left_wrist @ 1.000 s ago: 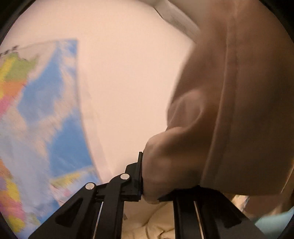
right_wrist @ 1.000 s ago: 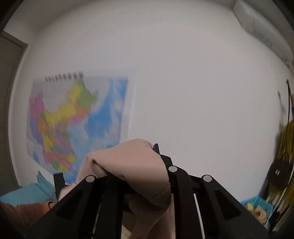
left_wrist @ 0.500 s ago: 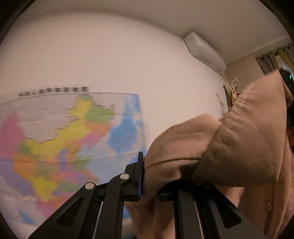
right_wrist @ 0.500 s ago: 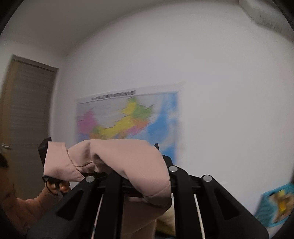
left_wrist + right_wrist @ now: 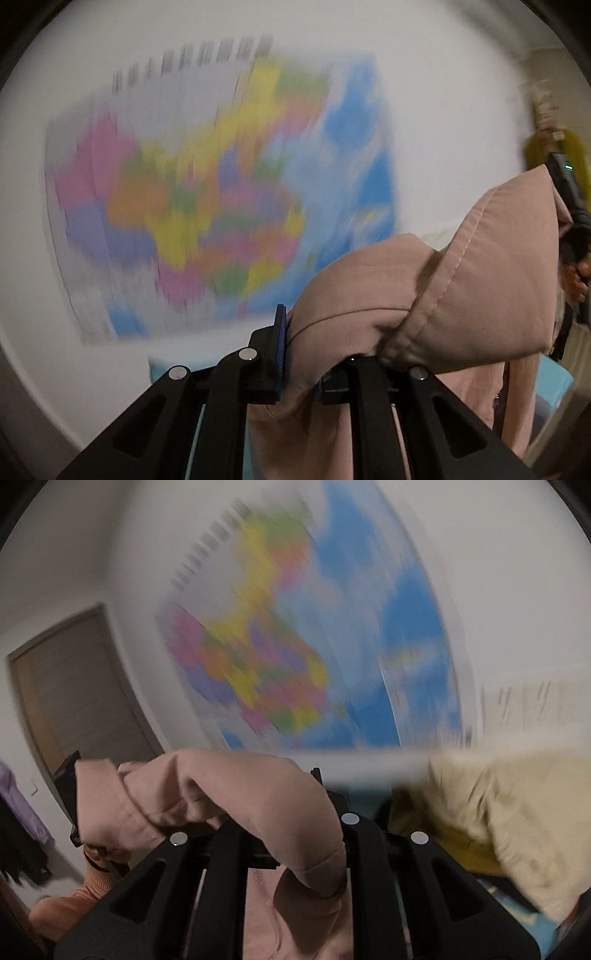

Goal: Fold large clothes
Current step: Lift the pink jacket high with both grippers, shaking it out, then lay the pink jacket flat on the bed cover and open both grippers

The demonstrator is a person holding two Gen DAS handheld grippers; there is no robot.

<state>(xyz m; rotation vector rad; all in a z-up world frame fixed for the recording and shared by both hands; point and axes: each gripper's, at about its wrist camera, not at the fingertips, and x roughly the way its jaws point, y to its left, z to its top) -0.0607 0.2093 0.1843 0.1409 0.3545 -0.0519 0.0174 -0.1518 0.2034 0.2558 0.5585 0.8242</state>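
A pink garment [image 5: 424,295] is held up in the air between both grippers. My left gripper [image 5: 299,365] is shut on a bunched fold of it, and the cloth drapes right towards the other gripper [image 5: 569,206] at the frame's right edge. In the right wrist view my right gripper [image 5: 291,830] is shut on another fold of the pink garment [image 5: 236,794], which stretches left to the left gripper [image 5: 68,775]. The rest of the garment hangs below, with a zip partly showing.
A colourful wall map [image 5: 221,199] hangs on the white wall ahead, blurred by motion. A brown door [image 5: 74,701] is at the left. A cream garment or bedding [image 5: 517,812] lies at the right. Light blue bedding [image 5: 554,387] shows low.
Both grippers have swung downward with the pink garment; the views now blur, and the map has shifted up in frame. The cream bedding has come into the right wrist view.
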